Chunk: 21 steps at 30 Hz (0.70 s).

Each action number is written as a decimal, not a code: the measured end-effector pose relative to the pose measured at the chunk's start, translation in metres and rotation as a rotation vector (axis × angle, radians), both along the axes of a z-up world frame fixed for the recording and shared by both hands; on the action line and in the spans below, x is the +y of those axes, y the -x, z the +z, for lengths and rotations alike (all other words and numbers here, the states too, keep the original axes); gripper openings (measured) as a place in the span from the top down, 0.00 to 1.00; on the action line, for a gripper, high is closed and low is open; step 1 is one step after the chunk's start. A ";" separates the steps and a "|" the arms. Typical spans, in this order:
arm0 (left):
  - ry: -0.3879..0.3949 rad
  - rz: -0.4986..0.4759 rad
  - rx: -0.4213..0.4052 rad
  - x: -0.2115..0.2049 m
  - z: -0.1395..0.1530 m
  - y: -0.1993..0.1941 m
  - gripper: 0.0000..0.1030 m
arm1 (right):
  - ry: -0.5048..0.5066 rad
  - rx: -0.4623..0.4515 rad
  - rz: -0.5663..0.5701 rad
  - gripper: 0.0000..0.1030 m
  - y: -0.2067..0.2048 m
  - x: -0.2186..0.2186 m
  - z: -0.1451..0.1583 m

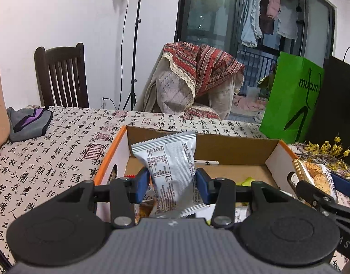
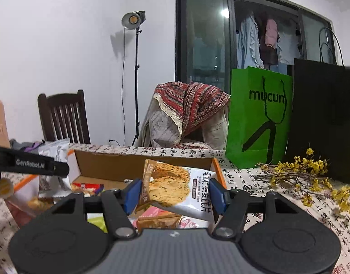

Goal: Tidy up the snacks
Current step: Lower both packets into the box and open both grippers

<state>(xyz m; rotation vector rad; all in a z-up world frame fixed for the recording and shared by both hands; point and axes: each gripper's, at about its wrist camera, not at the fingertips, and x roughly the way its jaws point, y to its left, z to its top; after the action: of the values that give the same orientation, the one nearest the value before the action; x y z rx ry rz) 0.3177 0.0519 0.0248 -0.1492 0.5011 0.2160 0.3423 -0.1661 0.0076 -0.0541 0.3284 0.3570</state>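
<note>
My left gripper point(image 1: 172, 186) is shut on a silver snack packet point(image 1: 172, 171), held upright over the open cardboard box point(image 1: 232, 148) with orange rims. My right gripper point(image 2: 175, 195) is shut on a white cracker packet point(image 2: 175, 187) with a biscuit picture, held above the box's point(image 2: 110, 164) right part. The right gripper and its cracker packet point(image 1: 319, 178) also show at the right edge of the left wrist view. The left gripper's arm point(image 2: 30, 163) and silver packet point(image 2: 56, 150) show at the left of the right wrist view. Several more snack packets point(image 2: 158, 219) lie in the box.
The table carries a calligraphy-print cloth point(image 1: 49, 159). A green paper bag point(image 2: 259, 118) and a black bag point(image 2: 323, 118) stand at the back right, with yellow flower twigs point(image 2: 307, 178) before them. A grey-purple cloth point(image 1: 28, 123) lies at far left. A dark chair point(image 1: 60, 77) stands behind.
</note>
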 end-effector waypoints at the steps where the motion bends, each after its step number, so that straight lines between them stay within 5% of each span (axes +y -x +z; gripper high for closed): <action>1: -0.002 -0.001 0.003 -0.001 -0.001 0.000 0.56 | 0.005 0.006 0.000 0.39 -0.001 0.000 -0.002; 9: 0.001 -0.006 -0.003 -0.003 -0.001 0.003 0.55 | -0.012 0.037 0.002 0.38 -0.003 -0.004 -0.005; 14: 0.011 0.007 -0.057 -0.004 0.004 0.011 0.04 | -0.026 0.049 0.014 0.24 -0.004 -0.006 -0.004; 17: 0.025 0.006 -0.098 -0.005 0.009 0.017 0.00 | -0.056 0.068 0.021 0.00 -0.005 -0.009 -0.003; 21: 0.029 0.004 -0.104 -0.005 0.011 0.016 0.00 | -0.053 0.074 0.001 0.00 -0.005 -0.011 -0.003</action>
<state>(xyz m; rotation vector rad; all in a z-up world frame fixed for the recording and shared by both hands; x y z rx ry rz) 0.3015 0.0466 0.0357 -0.1886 0.4011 0.2035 0.3475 -0.1768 0.0047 0.0109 0.3916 0.3690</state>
